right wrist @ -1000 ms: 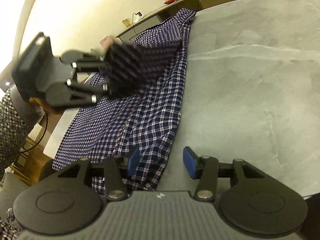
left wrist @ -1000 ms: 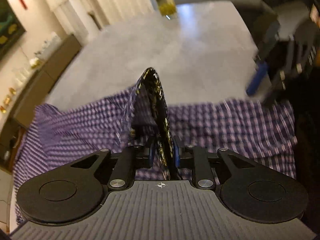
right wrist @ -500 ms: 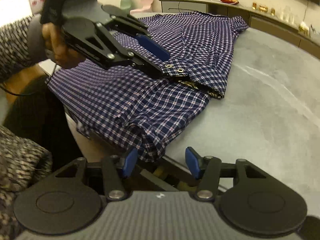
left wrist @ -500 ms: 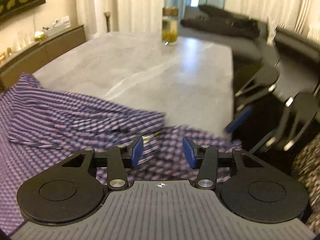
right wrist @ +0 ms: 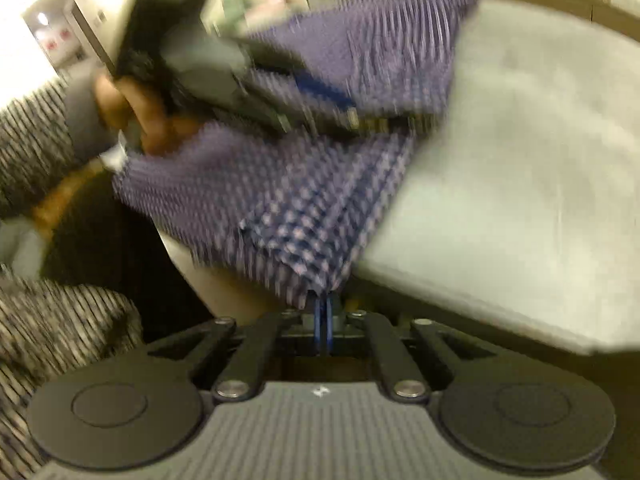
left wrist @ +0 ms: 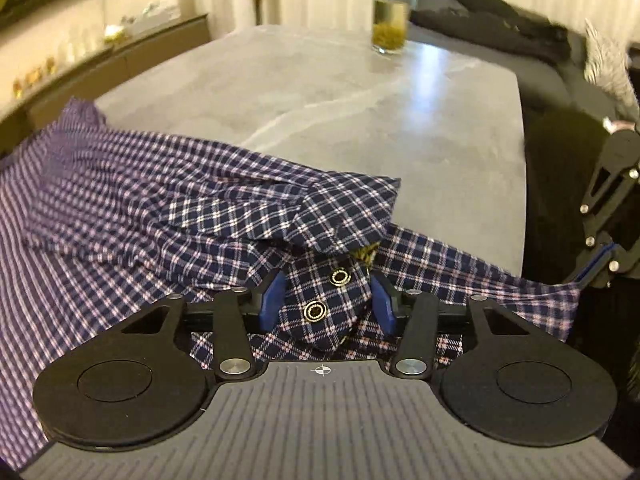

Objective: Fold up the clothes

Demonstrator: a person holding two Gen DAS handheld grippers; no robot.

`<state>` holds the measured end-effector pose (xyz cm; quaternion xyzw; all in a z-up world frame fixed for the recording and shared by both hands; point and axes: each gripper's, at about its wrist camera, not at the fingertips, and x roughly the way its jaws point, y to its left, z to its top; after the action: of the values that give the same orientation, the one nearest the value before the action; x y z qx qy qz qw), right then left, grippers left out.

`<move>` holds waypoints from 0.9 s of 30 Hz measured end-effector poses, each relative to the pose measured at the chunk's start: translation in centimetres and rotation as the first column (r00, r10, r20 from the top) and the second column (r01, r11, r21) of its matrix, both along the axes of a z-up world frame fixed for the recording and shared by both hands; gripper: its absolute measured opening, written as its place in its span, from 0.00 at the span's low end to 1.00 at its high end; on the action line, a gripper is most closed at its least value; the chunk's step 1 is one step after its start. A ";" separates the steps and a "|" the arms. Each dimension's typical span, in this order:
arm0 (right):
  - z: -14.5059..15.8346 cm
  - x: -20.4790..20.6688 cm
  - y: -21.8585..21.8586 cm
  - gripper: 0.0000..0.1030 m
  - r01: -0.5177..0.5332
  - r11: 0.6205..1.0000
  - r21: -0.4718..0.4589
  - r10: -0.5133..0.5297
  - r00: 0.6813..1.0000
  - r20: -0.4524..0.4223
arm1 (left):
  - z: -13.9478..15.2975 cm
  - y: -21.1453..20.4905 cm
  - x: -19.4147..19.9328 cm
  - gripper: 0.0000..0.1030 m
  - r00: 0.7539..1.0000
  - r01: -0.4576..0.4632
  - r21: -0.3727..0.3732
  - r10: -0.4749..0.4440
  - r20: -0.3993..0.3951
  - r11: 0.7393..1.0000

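Left tongs [left wrist: 327, 300] apart around snap-buttoned cuff [left wrist: 326, 300] of navy plaid cotton shirt [left wrist: 160, 216]; right tongs [right wrist: 324, 310] clamped on its blurred hem, lower centre.

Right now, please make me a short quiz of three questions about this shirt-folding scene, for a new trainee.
1. True or false: the left gripper is clamped shut on the cuff.
2. What stands at the far end of the table?
A. a glass jar
B. a laptop
C. a stack of plates
3. Fill in: the right gripper is shut on the corner of the ____ that hangs over the table edge.

Key:
1. False; its jaws stand open on either side of the cuff.
2. A, the glass jar.
3. shirt.
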<state>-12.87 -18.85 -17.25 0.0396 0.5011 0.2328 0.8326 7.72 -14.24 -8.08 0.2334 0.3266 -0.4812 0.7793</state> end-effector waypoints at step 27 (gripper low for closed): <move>2.2 18.7 -1.4 0.30 0.194 0.980 0.054 -0.199 0.972 0.123 | 2.8 3.2 -3.5 0.17 0.988 0.083 0.019 -0.085 0.130 0.996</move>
<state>5.88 -20.23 -15.01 0.0913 0.4355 0.1616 0.8808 4.21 -11.02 -5.33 0.2834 0.2680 -0.4948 0.7766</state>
